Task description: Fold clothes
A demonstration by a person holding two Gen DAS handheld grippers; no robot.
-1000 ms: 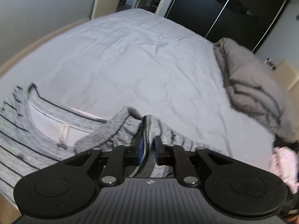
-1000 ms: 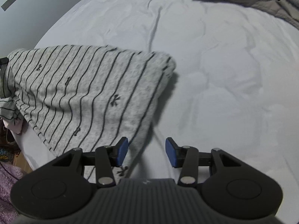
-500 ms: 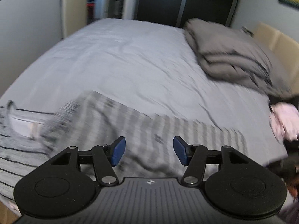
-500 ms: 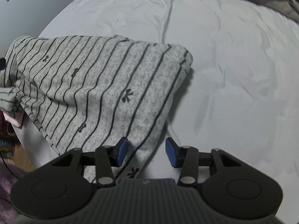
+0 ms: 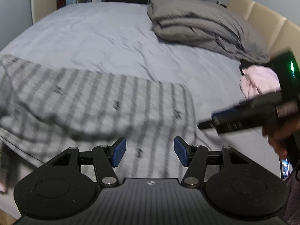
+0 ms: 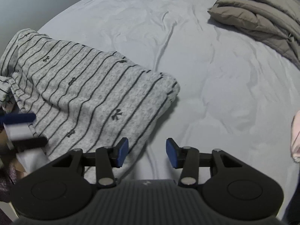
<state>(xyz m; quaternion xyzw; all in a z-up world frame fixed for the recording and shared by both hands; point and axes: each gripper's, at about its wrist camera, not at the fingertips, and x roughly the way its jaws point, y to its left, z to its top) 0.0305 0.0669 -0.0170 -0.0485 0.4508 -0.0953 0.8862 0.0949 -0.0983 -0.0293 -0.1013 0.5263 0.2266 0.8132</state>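
Observation:
A grey shirt with thin dark stripes and small bow prints (image 6: 90, 86) lies folded over on the near left part of the bed. In the left wrist view the same striped shirt (image 5: 105, 101) is blurred by motion. My left gripper (image 5: 150, 152) hangs open above its near edge, nothing between the blue pads. My right gripper (image 6: 147, 152) is open too, with its left pad over the shirt's right hem and its right pad over bare sheet. The right gripper (image 5: 243, 116) also shows from the side in the left wrist view, held by a hand.
The pale grey bed sheet (image 6: 215, 78) is wrinkled and stretches far back. A folded taupe duvet (image 5: 202, 26) lies at the far right by the beige headboard (image 5: 266, 20). A pink garment (image 5: 260, 80) lies at the right edge. The bed's near edge runs along the left.
My left gripper let go of the bunched shirt, opened and swung right. The shirt now lies spread and folded over. My right gripper stayed open and moved slightly forward.

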